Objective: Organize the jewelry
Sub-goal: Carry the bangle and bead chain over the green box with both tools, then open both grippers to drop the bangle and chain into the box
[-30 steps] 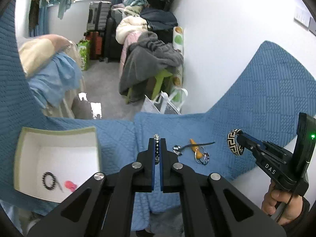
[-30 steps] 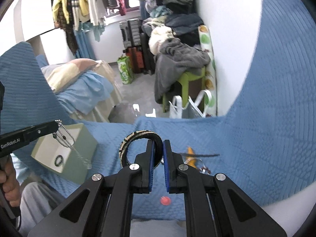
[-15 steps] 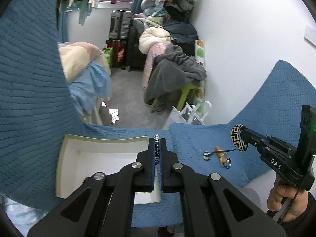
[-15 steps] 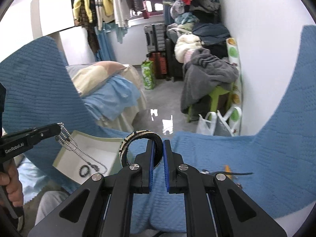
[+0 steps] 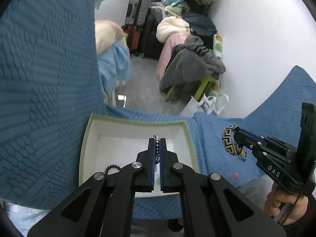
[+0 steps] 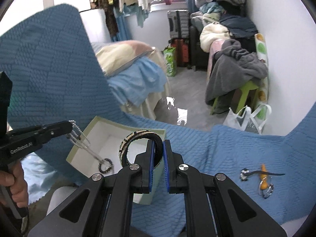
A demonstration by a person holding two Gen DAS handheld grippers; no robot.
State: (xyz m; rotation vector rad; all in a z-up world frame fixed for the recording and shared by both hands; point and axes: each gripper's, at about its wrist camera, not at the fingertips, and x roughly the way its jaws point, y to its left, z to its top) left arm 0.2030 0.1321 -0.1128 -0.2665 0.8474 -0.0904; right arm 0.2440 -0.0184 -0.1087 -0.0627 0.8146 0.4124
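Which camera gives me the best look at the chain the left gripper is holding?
The right wrist view: the chain hangs side-on from the left gripper into the box. The left wrist view shows only an edge-on strip between its fingers.

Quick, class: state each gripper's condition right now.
Left gripper: shut on the silver bead chain, over the white open box.
Right gripper: shut on the black-and-cream woven bangle.

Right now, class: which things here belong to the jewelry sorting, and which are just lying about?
Belongs to the job:
bead chain
woven bangle
white box
black bead bracelet
loose trinkets

Lying about:
suitcases
grey blanket
white bag
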